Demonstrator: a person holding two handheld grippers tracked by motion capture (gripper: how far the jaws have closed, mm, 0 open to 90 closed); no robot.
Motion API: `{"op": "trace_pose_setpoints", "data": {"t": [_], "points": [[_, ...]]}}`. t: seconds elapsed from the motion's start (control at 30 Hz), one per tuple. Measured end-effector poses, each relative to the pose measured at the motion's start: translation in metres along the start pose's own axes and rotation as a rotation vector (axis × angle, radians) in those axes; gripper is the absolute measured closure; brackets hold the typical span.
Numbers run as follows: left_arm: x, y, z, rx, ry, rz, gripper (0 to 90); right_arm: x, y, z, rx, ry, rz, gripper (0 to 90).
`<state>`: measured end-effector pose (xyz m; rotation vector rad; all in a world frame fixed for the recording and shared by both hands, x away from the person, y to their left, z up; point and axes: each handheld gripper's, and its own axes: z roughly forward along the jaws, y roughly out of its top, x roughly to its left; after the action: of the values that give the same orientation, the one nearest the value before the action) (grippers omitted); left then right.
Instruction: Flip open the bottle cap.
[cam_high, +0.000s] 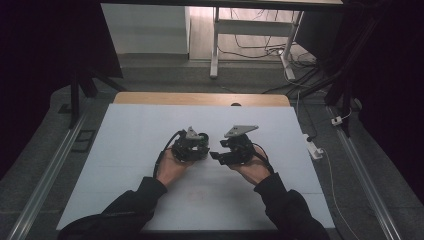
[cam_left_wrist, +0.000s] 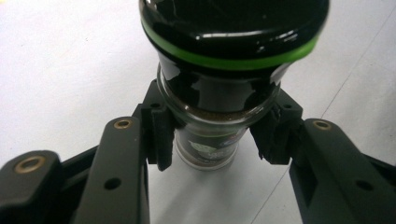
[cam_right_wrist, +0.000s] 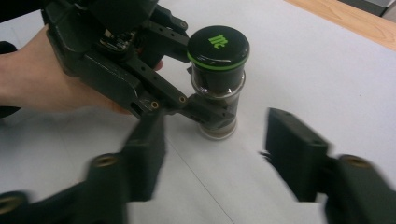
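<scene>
A small glass spice jar (cam_right_wrist: 218, 70) with a black lid and a green ring stands upright, its base on the white table top (cam_right_wrist: 303, 70). My left gripper (cam_left_wrist: 217, 140) is shut on the jar's glass body just under the lid, one pad (cam_left_wrist: 161, 140) on each side. In the right gripper view the left gripper (cam_right_wrist: 210, 114) reaches in from the left, held by a hand. My right gripper (cam_right_wrist: 219, 154) is open and blurred, its jaws spread wide a short way in front of the jar. From above, both grippers (cam_high: 192, 145) (cam_high: 225, 152) meet at mid-table.
The white sheet (cam_high: 150, 200) covers the table, with a wooden strip (cam_high: 200, 98) along the far edge. Beyond it stand a white desk frame (cam_high: 215, 45) and loose cables on the floor. A white power strip (cam_high: 314, 149) lies off the right edge.
</scene>
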<state>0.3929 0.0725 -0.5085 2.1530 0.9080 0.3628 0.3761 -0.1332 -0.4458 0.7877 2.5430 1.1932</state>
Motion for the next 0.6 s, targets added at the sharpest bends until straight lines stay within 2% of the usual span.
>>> {"op": "trace_pose_setpoints", "data": {"t": [0.03,0.07,0.1,0.13,0.17,0.2,0.6], "points": [[0.000,0.000,0.000,0.000,0.000,0.000,53.4,0.000,0.001,0.001,0.003,0.009,0.000,52.6],[0.000,0.000,0.000,0.000,0.000,0.000,53.3,-0.001,0.002,0.003,0.013,0.022,-0.004,62.4],[0.000,0.000,0.000,0.001,0.001,0.001,53.4,-0.001,0.003,0.005,0.017,0.034,-0.006,67.4],[0.000,0.000,0.000,0.002,0.001,0.002,53.4,-0.001,0.003,0.005,0.017,0.034,-0.006,67.4],[0.000,0.000,0.000,0.004,0.002,0.004,53.4,-0.001,0.003,0.006,0.016,0.041,-0.014,73.1],[0.000,0.000,0.000,0.003,0.002,0.002,53.4,-0.002,0.004,0.008,0.012,0.057,-0.021,88.2],[0.000,0.000,0.000,0.008,0.001,0.008,53.4,0.003,0.015,0.026,0.002,0.084,-0.007,89.8]]}}
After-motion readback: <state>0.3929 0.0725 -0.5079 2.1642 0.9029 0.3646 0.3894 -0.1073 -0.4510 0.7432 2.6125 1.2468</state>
